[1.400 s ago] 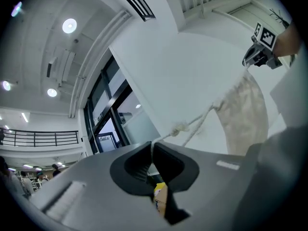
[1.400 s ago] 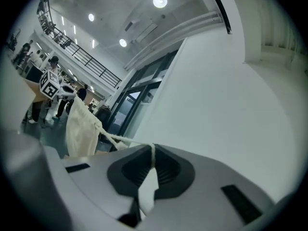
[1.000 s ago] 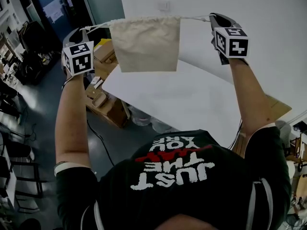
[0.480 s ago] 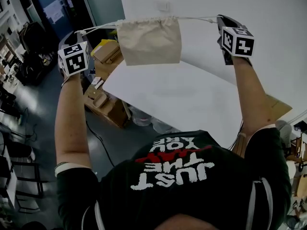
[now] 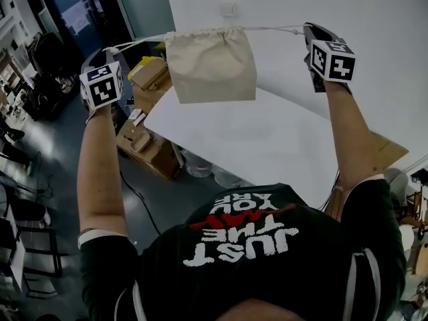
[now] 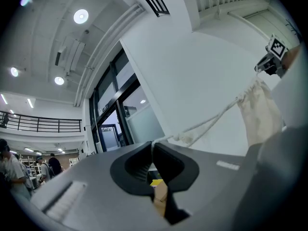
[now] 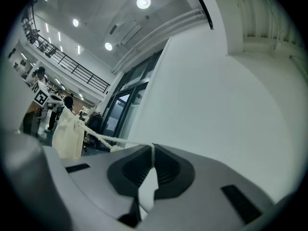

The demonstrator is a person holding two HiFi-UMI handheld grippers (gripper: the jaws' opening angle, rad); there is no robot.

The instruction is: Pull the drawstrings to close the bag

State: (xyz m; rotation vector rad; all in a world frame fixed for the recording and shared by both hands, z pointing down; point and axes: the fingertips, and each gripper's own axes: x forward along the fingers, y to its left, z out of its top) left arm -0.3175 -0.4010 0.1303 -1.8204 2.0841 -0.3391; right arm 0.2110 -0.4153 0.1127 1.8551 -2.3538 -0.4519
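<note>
- Left gripper (image 6: 152,144) has its jaws pressed together on the left drawstring (image 6: 207,124); the cord leaves the jaw tips and runs away to this gripper's right, rising toward the bag (image 6: 260,112); a knot sits on the cord just beyond the tips
- right gripper (image 7: 153,148) has its jaws clamped on the right drawstring (image 7: 108,138); a thin strand of cord shows in the seam between the pads, and the rest leads off to this gripper's left to the bag
- both tools are held up at arm's length, well apart, each tipped inward toward the other; the marker cube (image 5: 101,85) of the left gripper sits a little lower than the marker cube (image 5: 333,60) of the right gripper
- the bag hangs in the air between the two grippers, roughly midway, touching neither; only the cords join it to them
- both drawstrings are stretched nearly straight from the jaw tips to the bag's top corners; the top edge is puckered and gathered, while the cloth below hangs flat and pale
- white table (image 5: 267,139) lies below the right gripper and beneath the bag; cardboard boxes (image 5: 150,72) stand on the floor below and just beyond the left gripper
</note>
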